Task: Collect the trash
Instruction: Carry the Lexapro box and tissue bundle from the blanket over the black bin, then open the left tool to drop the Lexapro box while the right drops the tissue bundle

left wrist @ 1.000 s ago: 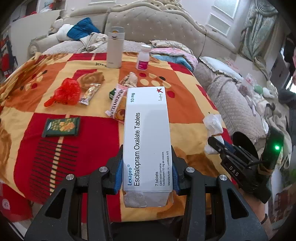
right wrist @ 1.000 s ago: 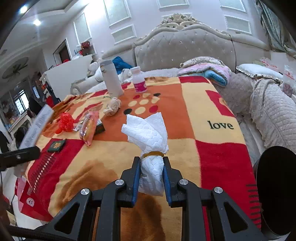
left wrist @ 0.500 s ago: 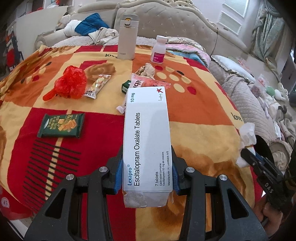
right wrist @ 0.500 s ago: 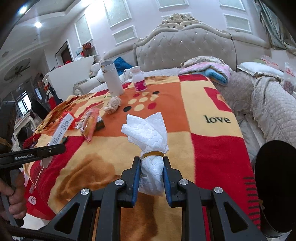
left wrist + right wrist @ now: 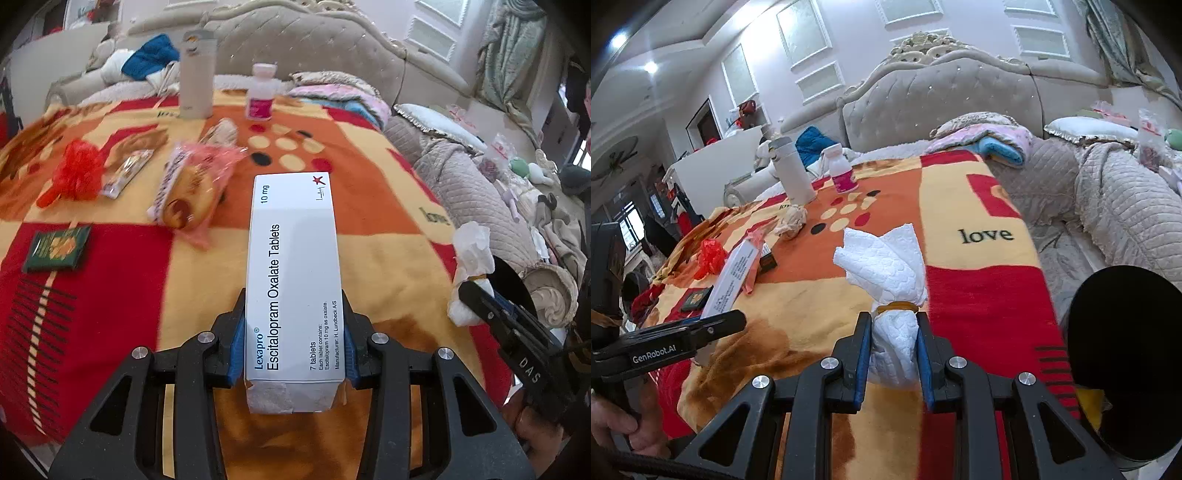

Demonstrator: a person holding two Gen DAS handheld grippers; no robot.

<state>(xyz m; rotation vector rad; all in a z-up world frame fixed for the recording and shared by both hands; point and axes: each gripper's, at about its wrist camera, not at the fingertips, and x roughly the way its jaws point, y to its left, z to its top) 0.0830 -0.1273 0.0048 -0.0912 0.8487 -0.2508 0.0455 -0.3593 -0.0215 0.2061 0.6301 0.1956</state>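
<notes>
left gripper: clamped on white tablet box, held above blanket | right gripper: clamped on tied paper-towel wad, above blanket's near edge | on blanket beyond: snack wrapper, red bag, green packet

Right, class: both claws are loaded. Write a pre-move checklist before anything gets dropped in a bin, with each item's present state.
1. Left claw grips the tablet box: ok.
2. Right claw grips the tissue wad: ok.
3. Rubber band still on the wad: ok.
4. Bin in view: cannot tell; a black round thing sits at the right.
5. Blanket cleared of trash: not ok; red bag and wrappers remain.
</notes>
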